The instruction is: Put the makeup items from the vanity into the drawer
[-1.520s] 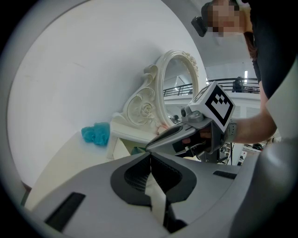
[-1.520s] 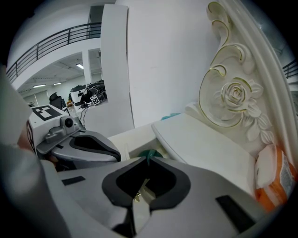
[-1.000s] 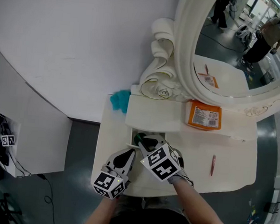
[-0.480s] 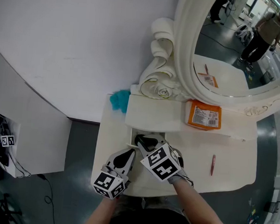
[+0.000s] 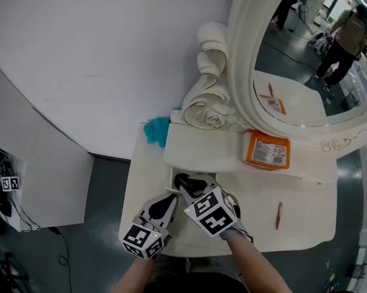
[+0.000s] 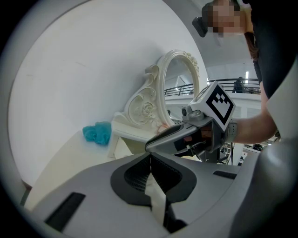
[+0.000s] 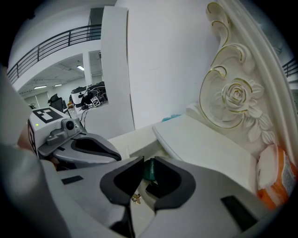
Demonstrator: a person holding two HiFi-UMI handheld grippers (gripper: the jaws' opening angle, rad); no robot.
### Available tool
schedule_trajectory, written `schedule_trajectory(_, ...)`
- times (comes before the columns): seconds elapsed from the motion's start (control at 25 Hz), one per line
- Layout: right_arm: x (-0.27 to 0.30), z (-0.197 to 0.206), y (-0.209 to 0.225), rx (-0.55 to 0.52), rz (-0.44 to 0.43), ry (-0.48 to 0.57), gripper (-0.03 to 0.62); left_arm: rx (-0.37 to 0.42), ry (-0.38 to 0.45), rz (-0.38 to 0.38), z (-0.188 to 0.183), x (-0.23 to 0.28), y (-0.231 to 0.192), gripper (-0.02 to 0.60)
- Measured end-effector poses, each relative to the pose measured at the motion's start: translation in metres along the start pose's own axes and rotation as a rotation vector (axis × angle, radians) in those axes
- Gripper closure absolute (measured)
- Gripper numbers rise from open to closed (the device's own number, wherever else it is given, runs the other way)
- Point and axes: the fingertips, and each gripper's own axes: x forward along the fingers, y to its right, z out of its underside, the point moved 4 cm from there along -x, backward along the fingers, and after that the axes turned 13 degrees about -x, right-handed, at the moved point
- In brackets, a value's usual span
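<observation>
Head view, from the left: a fluffy teal puff [image 5: 155,131] sits on the glossy cream vanity [image 5: 145,171]. My left gripper [image 5: 165,201], smooth grey plastic, has its ribbed pads closed together. Just right of it, my right gripper [image 5: 187,186] tilts down into the open drawer [image 5: 207,177]. Its jaws have just been opening to a narrow gap, and a dark green tube [image 7: 149,169] shows in that gap, unpressed, its print unreadable. Further right lie a crinkly orange packet [image 5: 267,150], its lettering too small to read, and a slim pink pencil [image 5: 278,216].
</observation>
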Motion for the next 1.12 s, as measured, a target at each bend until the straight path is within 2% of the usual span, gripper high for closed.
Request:
schedule_trajectory(0.32,-0.007,0.003,0.001,-0.016,0.012,0.011,0.544,0.006,0.0,0.006,0.001,0.004,0.006,0.566)
schedule_trajectory(0.6,-0.017,0.012,0.004,0.007,0.0,0.03,0.572,0.016,-0.007,0.018,0.003,0.012,0.016,0.566)
schedule_trajectory(1.12,-0.048,0.046,0.011,0.064,0.025,0.041,0.572,0.061,-0.054,0.072,0.017,0.037,0.053,0.568)
